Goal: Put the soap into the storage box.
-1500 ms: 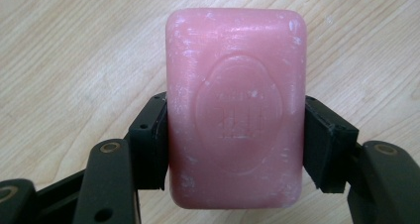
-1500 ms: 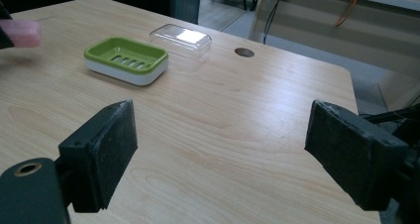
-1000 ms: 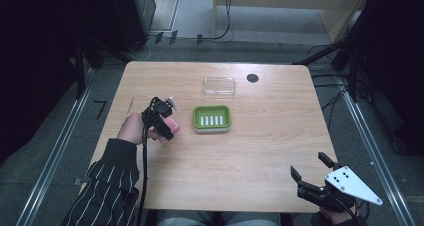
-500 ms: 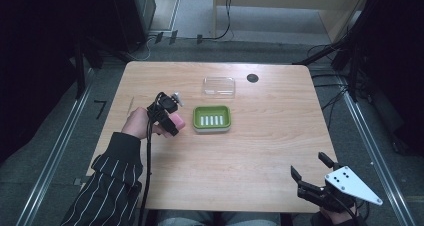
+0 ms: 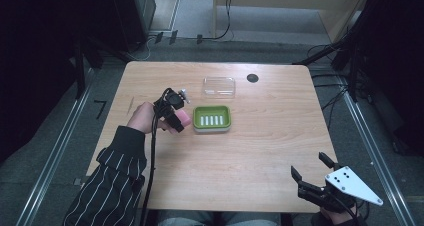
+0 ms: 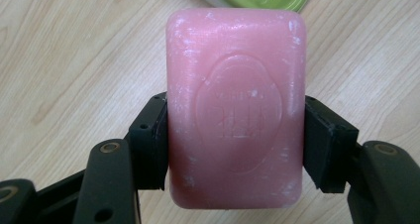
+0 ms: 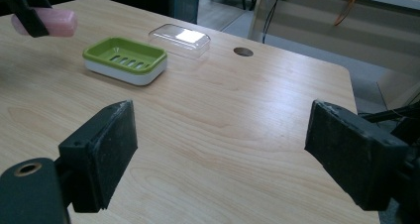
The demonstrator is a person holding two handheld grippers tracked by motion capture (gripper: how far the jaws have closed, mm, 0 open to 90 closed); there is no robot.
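Soap bar carried toward its green dish — placing step in hand.

Nearest, the right gripper (image 5: 312,178) waits wide open and empty at the table's (image 5: 260,151) front edge. Farther off, the left gripper (image 6: 235,140) clamps the pink soap bar (image 6: 235,110) by its long sides, above the wood just beside the green soap dish (image 5: 212,118); the next move likely calls for centring over the dish, then lowering. Beyond lies a clear lid (image 5: 219,86).

A fixed overhead camera looks forward and down across the whole desk (image 5: 260,151). The left gripper's camera peers close along its jaws, straight down at the desk surface. The right gripper's camera sits low at the near edge, facing across the wood. Beyond its jaws stands the green soap dish (image 7: 125,59), shared with the overhead view.
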